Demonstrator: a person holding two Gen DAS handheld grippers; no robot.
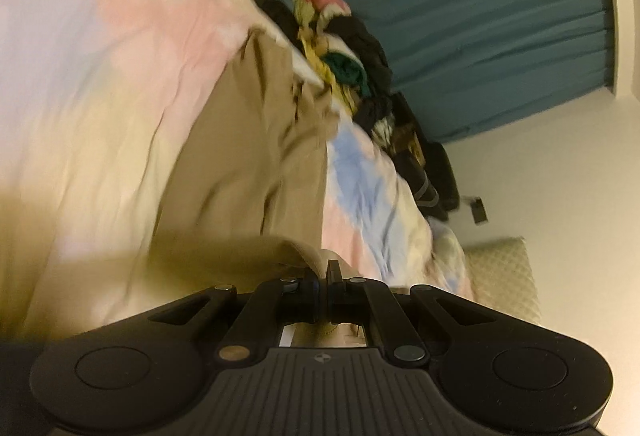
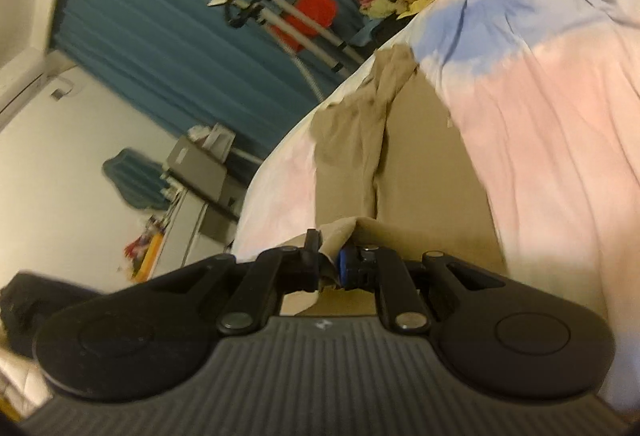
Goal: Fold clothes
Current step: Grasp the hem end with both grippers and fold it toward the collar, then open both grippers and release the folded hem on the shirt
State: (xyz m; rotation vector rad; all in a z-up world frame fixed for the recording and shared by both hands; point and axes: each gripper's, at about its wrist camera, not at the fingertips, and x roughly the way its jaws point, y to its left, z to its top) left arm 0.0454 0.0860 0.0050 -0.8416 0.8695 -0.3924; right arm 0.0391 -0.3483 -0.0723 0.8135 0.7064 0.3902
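Lying flat on the bed cover (image 1: 120, 84), the tan trousers (image 1: 256, 140) stretch in a long line from the two grippers toward the far edge of the bed. The left gripper (image 1: 323, 276) is pinched tight on one near corner of the trousers. The right gripper (image 2: 329, 260) is pinched on the other near corner, with cloth bunched between its fingers. Past the far end of the trousers sits a pile of clothes (image 1: 348, 56). No boxes or baskets show.
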